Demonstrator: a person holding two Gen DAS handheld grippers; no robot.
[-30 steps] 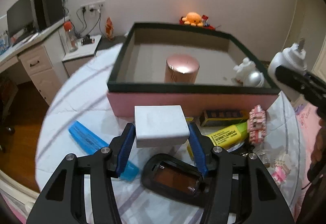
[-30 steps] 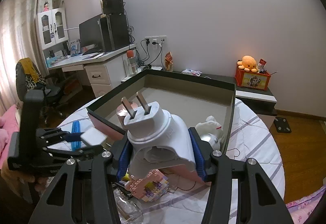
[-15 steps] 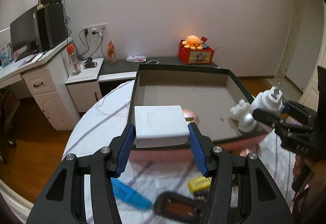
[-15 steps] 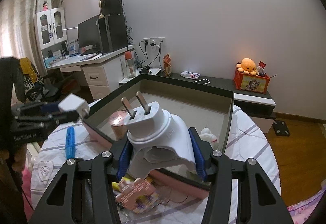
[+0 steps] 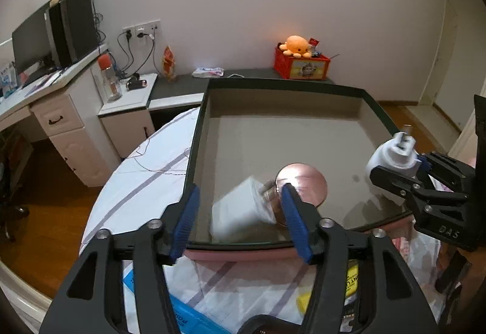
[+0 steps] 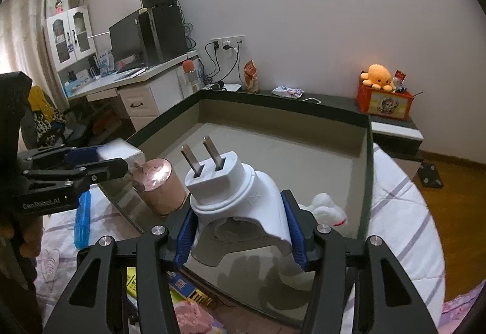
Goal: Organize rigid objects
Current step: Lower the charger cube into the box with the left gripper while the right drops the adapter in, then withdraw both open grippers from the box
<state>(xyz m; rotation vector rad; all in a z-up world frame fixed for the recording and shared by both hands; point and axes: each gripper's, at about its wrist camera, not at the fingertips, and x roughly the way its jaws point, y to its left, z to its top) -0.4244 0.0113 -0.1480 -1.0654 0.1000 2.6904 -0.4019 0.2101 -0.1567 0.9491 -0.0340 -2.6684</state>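
- Our left hand-held gripper has just been opening; the white block, blurred, is between its jaws, tilted and dropping over the tray.
- Our right hand-held gripper grips the plug adapter above the tray's near edge.
- Already inside: a copper tin and a white toy.
- Left outside, lower frame: a blue case and a yellow box.
- The tray's centre and upper half lie bare; its dark rim needs clearing.
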